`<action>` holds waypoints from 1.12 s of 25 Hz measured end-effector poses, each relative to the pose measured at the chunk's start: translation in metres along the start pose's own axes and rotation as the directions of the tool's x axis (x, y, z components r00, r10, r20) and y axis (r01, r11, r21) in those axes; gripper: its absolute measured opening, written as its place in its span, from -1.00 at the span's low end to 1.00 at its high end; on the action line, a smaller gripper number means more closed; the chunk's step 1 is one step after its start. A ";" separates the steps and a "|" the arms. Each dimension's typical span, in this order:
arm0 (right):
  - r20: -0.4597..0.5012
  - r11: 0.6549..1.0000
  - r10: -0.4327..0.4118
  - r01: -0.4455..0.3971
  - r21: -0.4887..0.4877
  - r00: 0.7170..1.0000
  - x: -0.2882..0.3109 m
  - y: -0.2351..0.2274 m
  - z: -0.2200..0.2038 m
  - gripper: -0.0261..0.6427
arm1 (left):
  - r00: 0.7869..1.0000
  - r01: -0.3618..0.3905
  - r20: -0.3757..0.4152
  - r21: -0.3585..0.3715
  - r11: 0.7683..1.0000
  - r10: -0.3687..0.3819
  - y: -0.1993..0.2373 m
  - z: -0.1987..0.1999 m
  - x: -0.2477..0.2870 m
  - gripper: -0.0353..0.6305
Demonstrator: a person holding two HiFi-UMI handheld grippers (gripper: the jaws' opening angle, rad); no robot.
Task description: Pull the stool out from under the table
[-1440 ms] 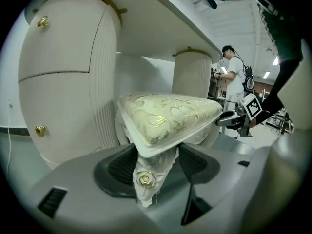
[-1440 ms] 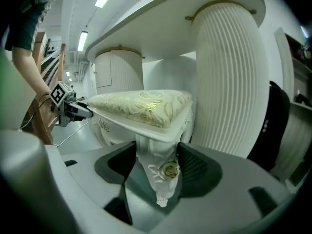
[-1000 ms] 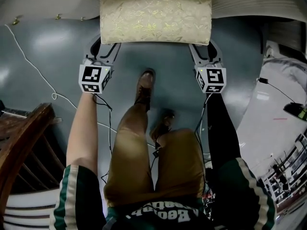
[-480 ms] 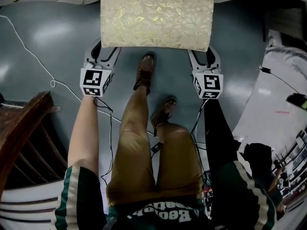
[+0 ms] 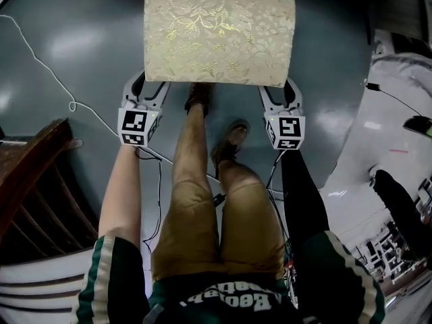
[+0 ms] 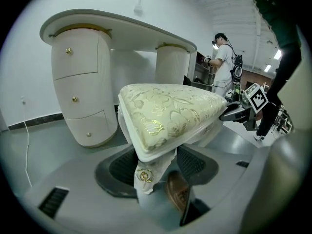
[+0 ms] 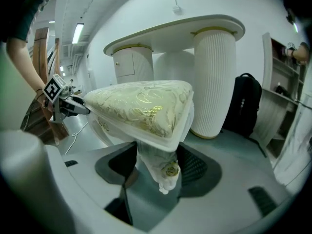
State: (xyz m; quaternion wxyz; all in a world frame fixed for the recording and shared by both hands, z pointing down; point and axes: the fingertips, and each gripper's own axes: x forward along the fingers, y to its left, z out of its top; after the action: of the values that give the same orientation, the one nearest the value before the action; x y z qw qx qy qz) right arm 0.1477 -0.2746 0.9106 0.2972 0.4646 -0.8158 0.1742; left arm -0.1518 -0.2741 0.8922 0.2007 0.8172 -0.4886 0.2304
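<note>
Already clamped: your left gripper [image 6: 155, 165] has its jaws closed on the stool's near-left corner leg [image 6: 146, 175], the one with the gold rose, pads against either side. Right gripper [image 7: 157, 164], same hold on the near-right leg [image 7: 165, 168].

Stool [image 5: 219, 32] stands on the grey floor [image 5: 81, 59] straight ahead of you, cushion upright and square to you. Nearly the whole seat shows in the head view. Only its far edge sits just at the rim of the white table [image 6: 122, 28]. Both gripper views put the table's drawer pedestals behind the stool.

Step, as I read it: the pull itself, late on. Most of the job looks done.

Next move calls for a short, even draw toward you on both hands so the stool does not yaw, then letting go. Mind your shoes [image 5: 198, 96], which are right at the seat's near edge. Step back first. A white cable [image 5: 40, 66] trails on the floor to your left.
</note>
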 end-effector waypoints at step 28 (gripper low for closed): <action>-0.053 0.999 0.011 -0.009 0.035 0.999 -0.196 0.012 0.020 -0.13 | 0.990 -0.123 -0.062 0.027 0.992 0.125 -0.094 0.051 -0.148 -0.08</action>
State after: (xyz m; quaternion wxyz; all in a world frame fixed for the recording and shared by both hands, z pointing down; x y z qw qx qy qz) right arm 0.2073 -0.1515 0.7685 0.3100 0.4608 -0.8067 0.2022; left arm -0.1205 -0.1564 0.7565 0.1921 0.7797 -0.5291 0.2741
